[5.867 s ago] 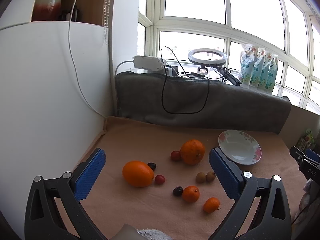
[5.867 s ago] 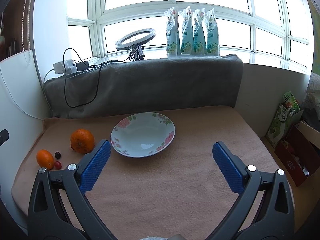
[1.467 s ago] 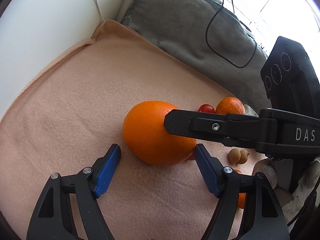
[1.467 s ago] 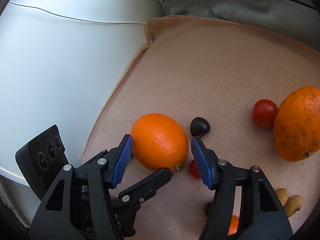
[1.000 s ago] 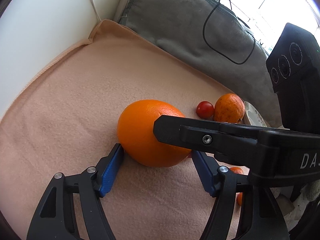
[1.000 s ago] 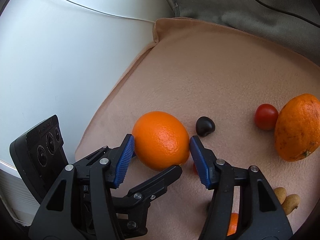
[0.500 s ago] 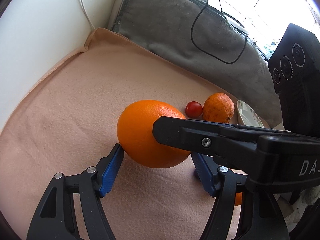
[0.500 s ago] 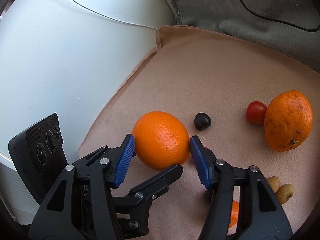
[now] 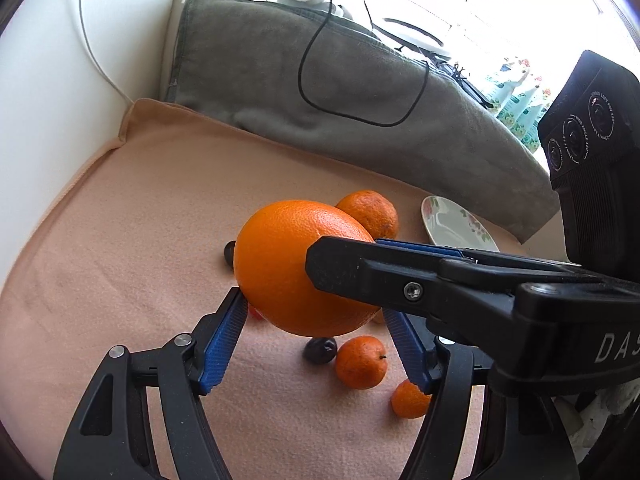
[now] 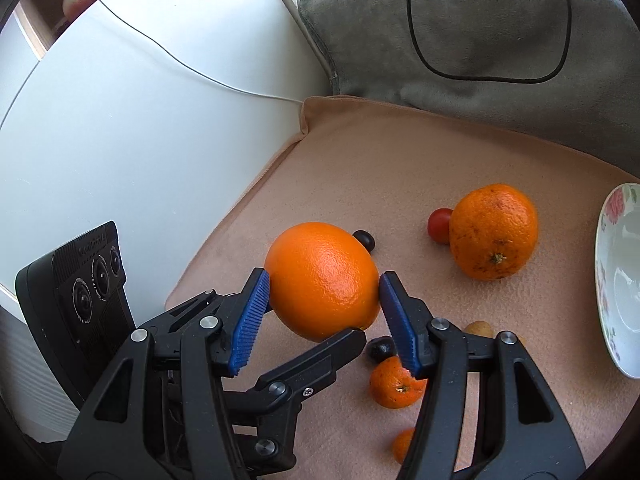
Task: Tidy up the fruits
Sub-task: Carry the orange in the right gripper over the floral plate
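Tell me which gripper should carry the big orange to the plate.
Right. Its pads press both sides of the big orange, lifted off the cloth. The plate lies on its side; the left gripper crosses beneath.

The big orange (image 10: 322,280) sits between both grippers' pads, above the blanket (image 10: 400,168); the plate (image 10: 618,280) lies far right.
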A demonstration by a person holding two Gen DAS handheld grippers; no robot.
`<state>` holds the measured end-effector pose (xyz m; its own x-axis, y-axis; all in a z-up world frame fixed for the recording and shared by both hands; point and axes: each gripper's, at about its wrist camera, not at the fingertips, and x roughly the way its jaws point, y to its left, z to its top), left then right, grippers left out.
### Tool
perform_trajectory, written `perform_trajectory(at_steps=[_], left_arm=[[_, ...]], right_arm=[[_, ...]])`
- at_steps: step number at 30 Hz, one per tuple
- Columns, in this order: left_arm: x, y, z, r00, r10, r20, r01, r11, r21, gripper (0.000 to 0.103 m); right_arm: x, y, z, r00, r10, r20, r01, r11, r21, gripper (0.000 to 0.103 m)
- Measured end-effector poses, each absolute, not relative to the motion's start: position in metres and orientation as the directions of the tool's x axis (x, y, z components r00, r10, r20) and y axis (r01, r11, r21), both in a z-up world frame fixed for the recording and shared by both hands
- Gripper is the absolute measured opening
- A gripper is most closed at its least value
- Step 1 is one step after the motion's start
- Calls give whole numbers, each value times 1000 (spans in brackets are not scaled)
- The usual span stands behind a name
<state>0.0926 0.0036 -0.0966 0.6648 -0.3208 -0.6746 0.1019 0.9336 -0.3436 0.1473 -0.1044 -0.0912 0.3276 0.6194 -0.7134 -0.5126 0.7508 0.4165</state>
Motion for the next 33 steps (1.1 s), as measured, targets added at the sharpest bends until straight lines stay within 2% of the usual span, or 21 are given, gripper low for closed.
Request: perform_trajectory(at_steps=[19, 33], left_arm=[[114, -106, -84, 593, -449, -669, 315, 893, -321, 70], [137, -167, -93, 518, -478, -710, 391, 870, -301, 70]], right_arm=[[128, -232, -71, 490, 526, -695, -361, 848, 388, 60], [140, -295, -86, 511, 498, -701, -254, 866, 430, 60]])
